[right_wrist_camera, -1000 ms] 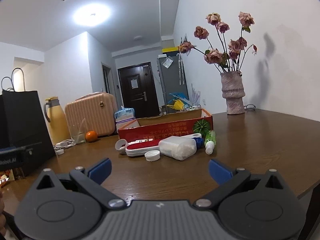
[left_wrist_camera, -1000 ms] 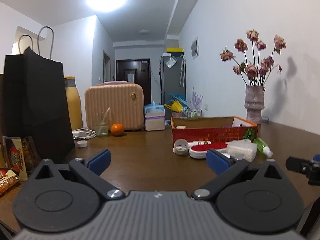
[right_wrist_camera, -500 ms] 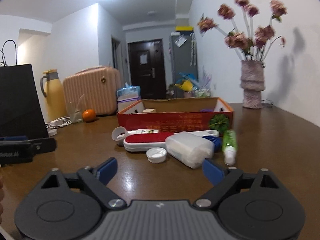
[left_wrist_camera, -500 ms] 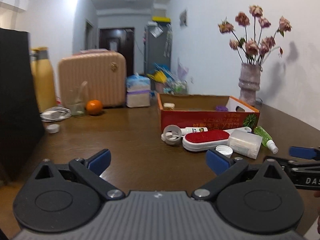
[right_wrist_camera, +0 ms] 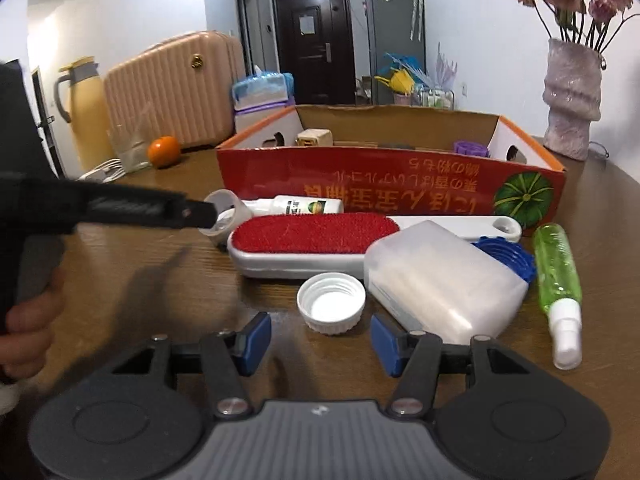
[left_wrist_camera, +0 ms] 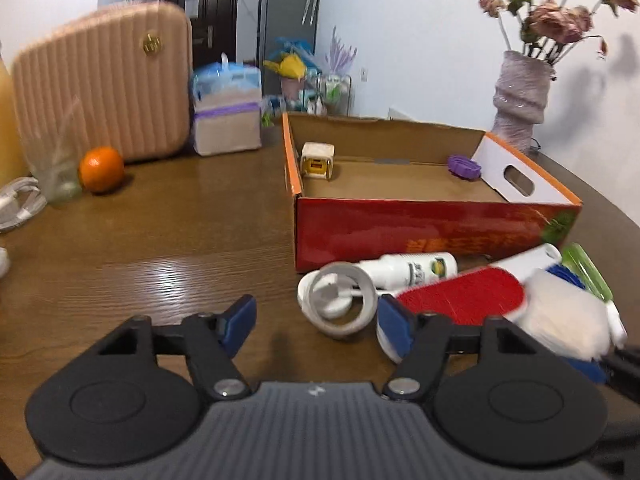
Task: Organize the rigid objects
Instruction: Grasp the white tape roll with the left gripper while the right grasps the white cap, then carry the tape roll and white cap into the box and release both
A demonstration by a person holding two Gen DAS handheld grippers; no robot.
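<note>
**Kid:** Red box (right_wrist_camera: 384,188) made of cardboard! It sits on the brown wooden table (left_wrist_camera: 160,240). What is inside it?

**Helper:** A small cream cube with a yellow front (left_wrist_camera: 317,161) is in the far left corner. A purple round thing (left_wrist_camera: 464,167) is in the far right corner.

**Kid:** And the things in front of the box?

**Helper:** They lie on the table, close together. A white bottle (right_wrist_camera: 296,205) lies on its side by the box wall, with a clear round cap (right_wrist_camera: 224,216) at its left end. A red lint brush (right_wrist_camera: 312,240) lies flat in front of it. A cloudy plastic case (right_wrist_camera: 440,280) touches the brush on the right. A blue ridged lid (right_wrist_camera: 508,258) peeks out behind the case. A green spray bottle (right_wrist_camera: 558,276) lies at the far right, white tip toward us. A white screw lid (right_wrist_camera: 331,306) sits open side up, just in front of the brush.

**Kid:** What are the grabbers doing?

**Helper:** On the right gripper (right_wrist_camera: 320,338) the blue pads are closing. The white screw lid is just past the tips. Nothing is pinched.

**Kid:** And the other one?

**Helper:** On the left gripper (left_wrist_camera: 314,320) the pads are closing too. The clear round cap is just ahead, near its right pad. It holds nothing either. From the right camera, its dark tip reaches over the cap, and a hand (right_wrist_camera: 24,320) holds it.

**Kid:** What else is on the table?

**Helper:** An orange (left_wrist_camera: 101,169), a pink suitcase (left_wrist_camera: 104,84) and a vase (right_wrist_camera: 572,100) with flowers, all farther back.
</note>
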